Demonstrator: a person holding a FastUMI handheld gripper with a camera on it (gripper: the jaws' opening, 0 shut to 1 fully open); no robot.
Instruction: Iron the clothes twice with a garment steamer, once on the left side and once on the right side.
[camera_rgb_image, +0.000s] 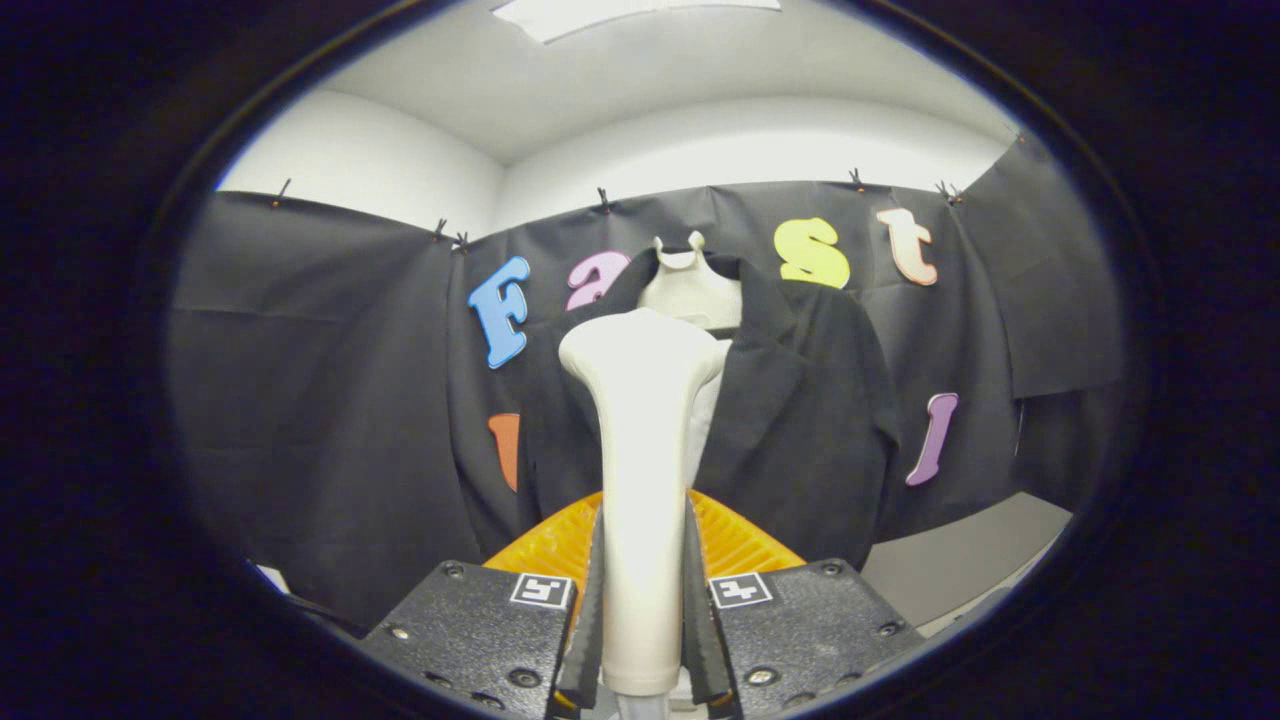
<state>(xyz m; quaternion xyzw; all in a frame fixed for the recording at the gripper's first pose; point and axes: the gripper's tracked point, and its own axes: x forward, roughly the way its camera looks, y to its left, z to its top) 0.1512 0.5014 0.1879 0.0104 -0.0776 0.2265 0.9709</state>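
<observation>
We see the black jacket (800, 420) hanging on a pale mannequin form (690, 290) against the booth wall, beyond the fingers. We hold the garment steamer (640, 450) upright before the jacket's front opening. The gripper (642, 640) is closed on its handle, both fingers pressing its sides.

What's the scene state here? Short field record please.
gripper: jaws shut on the steamer handle
steamer: white garment steamer, upright between the jaws, head toward the jacket
garment: black jacket hanging on a pale hanger form, beyond the steamer
contact: cannot tell if the head touches the fabric
other: orange ribbed object just behind the fingers
</observation>
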